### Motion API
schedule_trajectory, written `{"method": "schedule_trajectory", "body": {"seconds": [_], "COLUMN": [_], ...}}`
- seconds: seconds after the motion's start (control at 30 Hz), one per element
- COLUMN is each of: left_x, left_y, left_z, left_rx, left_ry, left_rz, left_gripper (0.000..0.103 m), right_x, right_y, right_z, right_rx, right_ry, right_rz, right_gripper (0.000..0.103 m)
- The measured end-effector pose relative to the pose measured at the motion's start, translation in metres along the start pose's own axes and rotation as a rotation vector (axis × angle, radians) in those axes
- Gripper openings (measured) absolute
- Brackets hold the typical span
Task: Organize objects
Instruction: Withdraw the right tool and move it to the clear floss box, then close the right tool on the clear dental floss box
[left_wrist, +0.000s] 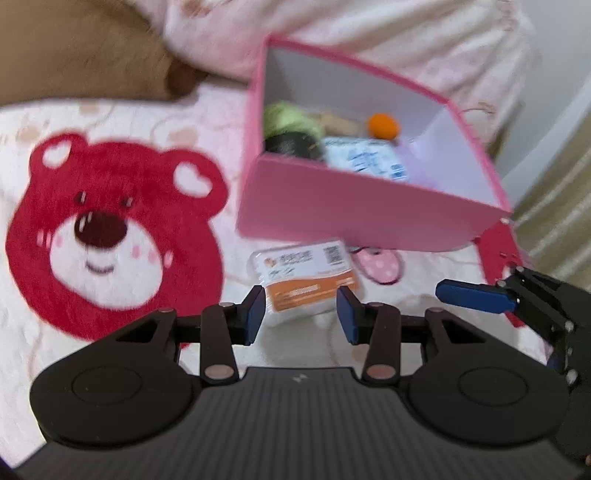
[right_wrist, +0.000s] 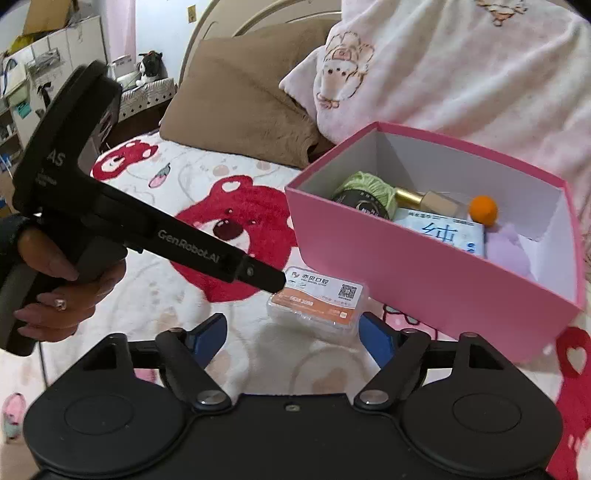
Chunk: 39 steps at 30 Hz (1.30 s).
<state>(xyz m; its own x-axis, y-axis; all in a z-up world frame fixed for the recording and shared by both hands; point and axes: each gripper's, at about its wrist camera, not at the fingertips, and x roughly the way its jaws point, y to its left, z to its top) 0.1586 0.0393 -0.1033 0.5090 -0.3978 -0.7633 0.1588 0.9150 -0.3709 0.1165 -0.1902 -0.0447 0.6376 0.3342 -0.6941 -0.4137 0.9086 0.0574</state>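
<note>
- Firstly, left wrist view: one small clear packet (left_wrist: 308, 282) with an orange-and-white label and QR code lies on the bear-print blanket (left_wrist: 110, 236), just in front of the pink box (left_wrist: 362, 206); left gripper (left_wrist: 302, 314) jaws apart, empty, framing its near end.
- Right wrist view: same single packet (right_wrist: 318, 307); right gripper (right_wrist: 295, 334) jaws wide apart, nothing held. Box (right_wrist: 424, 273) holds one green yarn ball (right_wrist: 369, 186), one orange ball (right_wrist: 483, 209).

One pink box (right_wrist: 424, 273), one packet (right_wrist: 317, 306) outside (five items inside)

We see packet (right_wrist: 317, 308) on the bed (right_wrist: 258, 347), at box's (right_wrist: 424, 273) 7 o'clock; pillow (right_wrist: 236, 110) behind at 11.
</note>
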Motion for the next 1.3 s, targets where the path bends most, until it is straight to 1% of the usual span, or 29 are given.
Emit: {"method": "schedule_trajectory", "body": {"seconds": [0.07,0.13,0.17,0.27,0.33,0.43,0.53,0.6,0.7,0.77,0.83,0.97,1.03,1.13,1.2,1.3], "left_x": [0.011,0.019,0.023,0.031,0.035,0.039,0.048,0.051,0.053,0.052,0.051,0.047,0.044,0.043,0.042,0.040], "left_y": [0.005,0.008,0.010,0.017,0.017,0.011,0.013,0.015,0.009,0.002,-0.003,-0.013,-0.021,-0.030,-0.038,-0.051], "left_z": [0.000,-0.001,-0.002,-0.003,-0.002,0.002,0.003,0.002,0.000,-0.003,-0.007,-0.018,-0.025,-0.033,-0.038,-0.043], "left_rx": [-0.023,-0.033,-0.042,-0.079,-0.085,-0.045,-0.072,-0.103,-0.087,-0.071,-0.069,-0.080,-0.087,-0.112,-0.092,-0.062], "left_ry": [0.005,-0.003,-0.007,-0.028,-0.023,-0.014,0.008,-0.003,-0.020,-0.021,-0.006,0.068,0.088,0.129,0.137,0.135], "left_rz": [0.004,0.024,0.022,-0.022,-0.040,-0.020,-0.015,-0.025,-0.020,-0.026,-0.032,-0.067,-0.082,-0.109,-0.103,-0.073], "left_gripper": [0.044,0.044,0.044,0.044,0.045,0.047,0.048,0.050,0.051,0.051,0.049,0.046,0.043,0.039,0.037,0.037], "right_x": [0.015,0.028,0.033,0.051,0.061,0.070,0.075,0.077,0.082,0.080,0.073,0.055,0.045,0.031,0.026,0.023], "right_y": [-0.001,-0.005,-0.008,-0.019,-0.024,-0.032,-0.036,-0.035,-0.034,-0.033,-0.033,-0.039,-0.037,-0.035,-0.035,-0.034], "right_z": [-0.002,-0.006,-0.008,-0.015,-0.019,-0.025,-0.029,-0.031,-0.032,-0.033,-0.036,-0.050,-0.057,-0.069,-0.076,-0.082], "right_rx": [-0.016,-0.003,0.016,0.071,0.088,0.133,0.145,0.123,0.113,0.131,0.155,0.218,0.223,0.245,0.256,0.277], "right_ry": [0.036,0.040,0.040,0.035,0.030,0.037,0.026,0.011,-0.007,-0.015,-0.010,0.033,0.064,0.081,0.088,0.082], "right_rz": [-0.024,-0.030,-0.026,-0.004,0.015,0.031,0.035,0.030,0.018,0.022,0.017,0.047,0.034,0.012,0.003,-0.009], "right_gripper": [0.084,0.084,0.084,0.084,0.084,0.084,0.084,0.084,0.084,0.087,0.087,0.089,0.090,0.092,0.092,0.092]}}
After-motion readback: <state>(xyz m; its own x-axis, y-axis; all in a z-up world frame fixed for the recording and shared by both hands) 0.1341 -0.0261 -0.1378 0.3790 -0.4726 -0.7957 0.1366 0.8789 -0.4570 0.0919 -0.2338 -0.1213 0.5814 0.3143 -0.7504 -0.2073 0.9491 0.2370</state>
